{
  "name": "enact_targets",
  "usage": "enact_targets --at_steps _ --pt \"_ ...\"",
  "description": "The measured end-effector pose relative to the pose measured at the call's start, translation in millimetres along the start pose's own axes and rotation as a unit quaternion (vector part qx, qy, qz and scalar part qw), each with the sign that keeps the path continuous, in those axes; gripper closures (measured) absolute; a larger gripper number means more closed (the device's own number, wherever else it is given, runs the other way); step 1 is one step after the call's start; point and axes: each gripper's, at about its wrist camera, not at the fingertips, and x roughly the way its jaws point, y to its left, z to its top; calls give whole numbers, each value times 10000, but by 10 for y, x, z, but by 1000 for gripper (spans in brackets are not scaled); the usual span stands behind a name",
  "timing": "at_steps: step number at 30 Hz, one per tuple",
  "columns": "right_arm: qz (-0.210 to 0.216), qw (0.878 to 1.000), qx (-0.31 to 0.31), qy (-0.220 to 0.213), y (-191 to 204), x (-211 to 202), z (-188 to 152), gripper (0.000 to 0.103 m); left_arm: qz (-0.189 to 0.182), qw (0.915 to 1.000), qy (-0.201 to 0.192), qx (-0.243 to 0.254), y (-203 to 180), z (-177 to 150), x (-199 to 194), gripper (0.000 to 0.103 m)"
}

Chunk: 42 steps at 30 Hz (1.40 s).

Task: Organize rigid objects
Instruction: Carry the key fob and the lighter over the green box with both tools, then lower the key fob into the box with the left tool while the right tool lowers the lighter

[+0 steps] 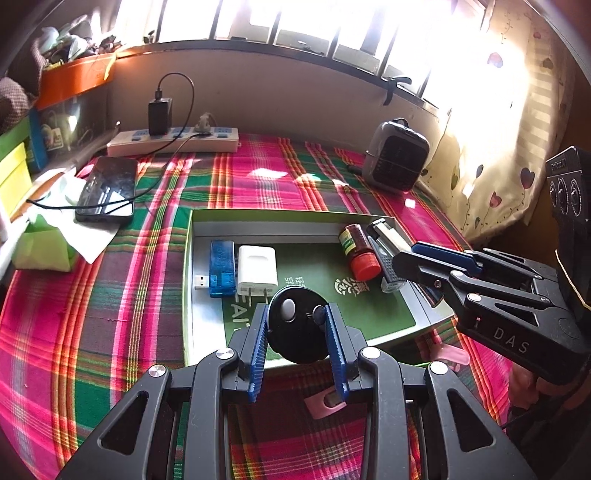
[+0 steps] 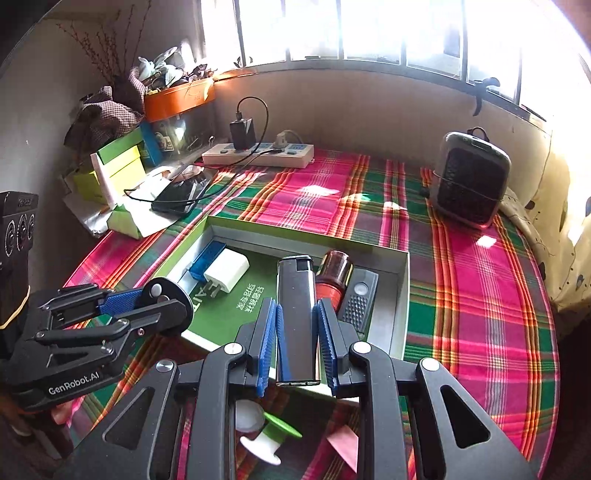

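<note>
Left wrist: left tool (image 1: pixel 297 326) clamps black disc (image 1: pixel 295 325); right tool (image 2: pixel 295 339) grips lighter (image 2: pixel 297 317) above box (image 2: pixel 402 295).

both wrist views angled down, close, sharing the box (image 1: pixel 190 258)

Left tool (image 1: pixel 297 328) gripping black disc (image 1: pixel 295 325) above green box (image 1: pixel 192 280), white charger (image 1: pixel 257 269) inside

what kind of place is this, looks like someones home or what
Most likely a room in a home, at a table by a barred window. A plaid tablecloth covers the table, a power strip with a charger sits by the wall, and a small fan heater stands by a heart-print curtain.
</note>
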Motion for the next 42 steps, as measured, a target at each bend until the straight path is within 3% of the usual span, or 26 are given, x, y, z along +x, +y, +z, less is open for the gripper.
enact_targets --at_steps 17,42 --pt "51 9986 2 527 -54 707 185 78 130 9996 231 -29 86 72 314 74" --pt "-73 9964 -440 721 59 1023 233 78 561 9977 297 247 53 29 461 74"
